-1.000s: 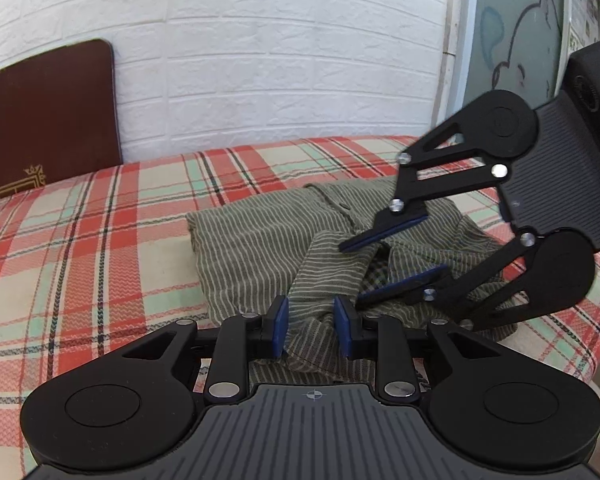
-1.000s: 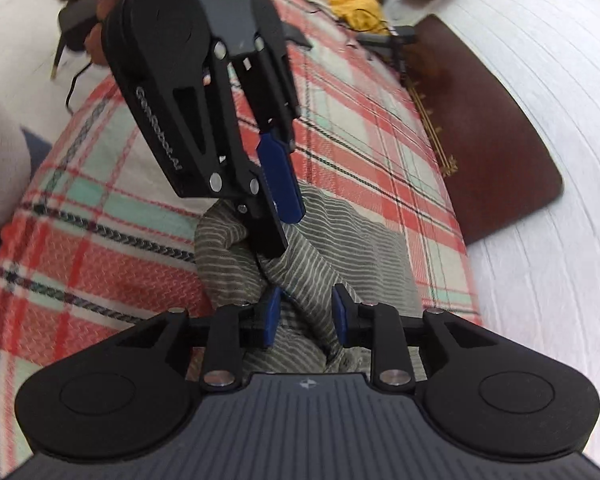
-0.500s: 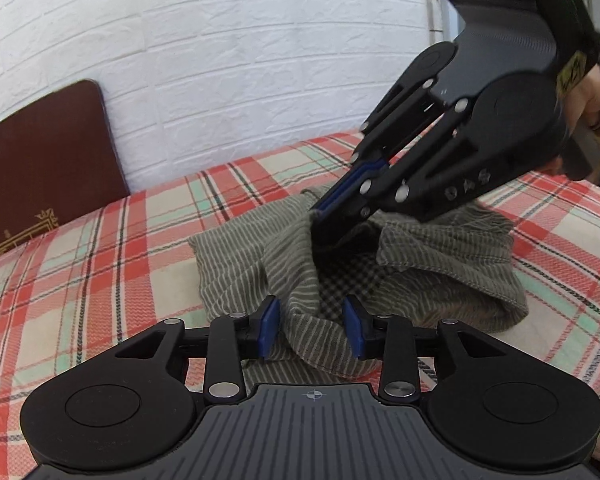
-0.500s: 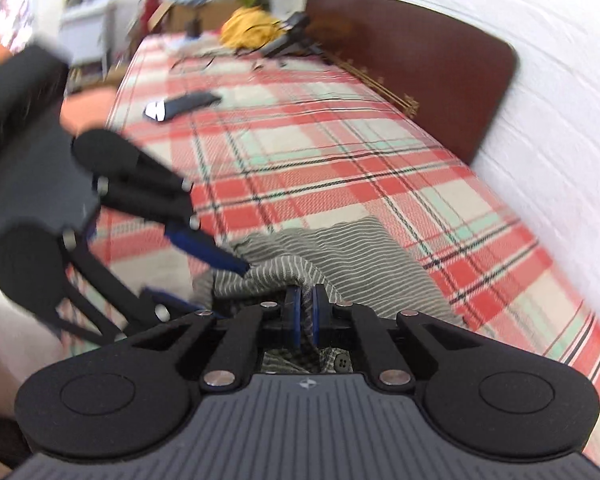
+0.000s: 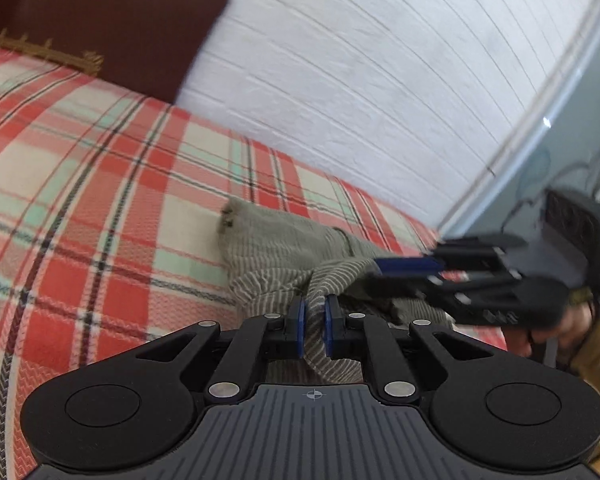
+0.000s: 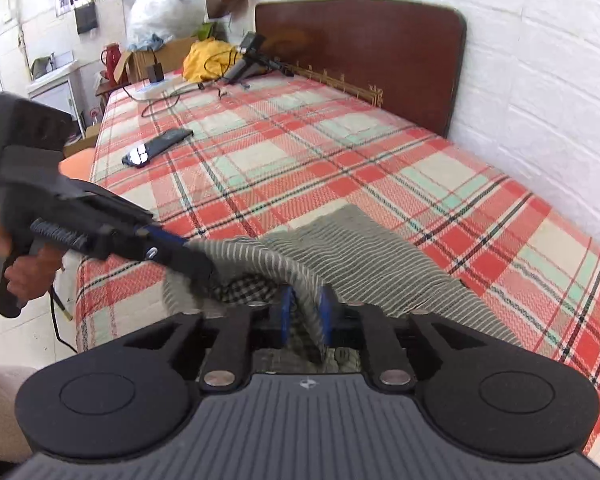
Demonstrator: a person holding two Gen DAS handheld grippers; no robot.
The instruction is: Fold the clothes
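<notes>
Step in hand, by my read: both grippers have a hold on the same edge of the striped garment (image 5: 284, 256), about to lift or carry it over for a fold. Garment is bunched on the plaid bedspread (image 5: 100, 184), not flat yet.

Left gripper (image 5: 314, 330): jaws have just been closing, now pinched on a rope of striped cloth. Cloth runs between the blue pads (image 5: 300, 326), hangs down behind them toward the camera, fans out ahead of the fingertips toward the wall (image 5: 380, 80). Rest of the garment lies ahead and slightly right of these fingers.

Right gripper (image 6: 305, 316): jaws have just been opening a little, not fully parted. A striped band is between the blue pads (image 6: 325, 314). It lies against the right pad; a slim gap seems to sit at the left pad, so the grip looks loose or slipping. Can't tell for sure that it holds. Checked lining (image 6: 246, 288) shows just left of the fingers. Main flat panel spreads ahead and right of them.

The stretch of cloth between the two grippers arches rather than pulling taut.

Next move calls for:
- right re-clamps before any lift
- both hands pull apart to tension the edge
- then carry it over the flat panel, level, no twist

Risk: right end drops mid-carry.
</notes>
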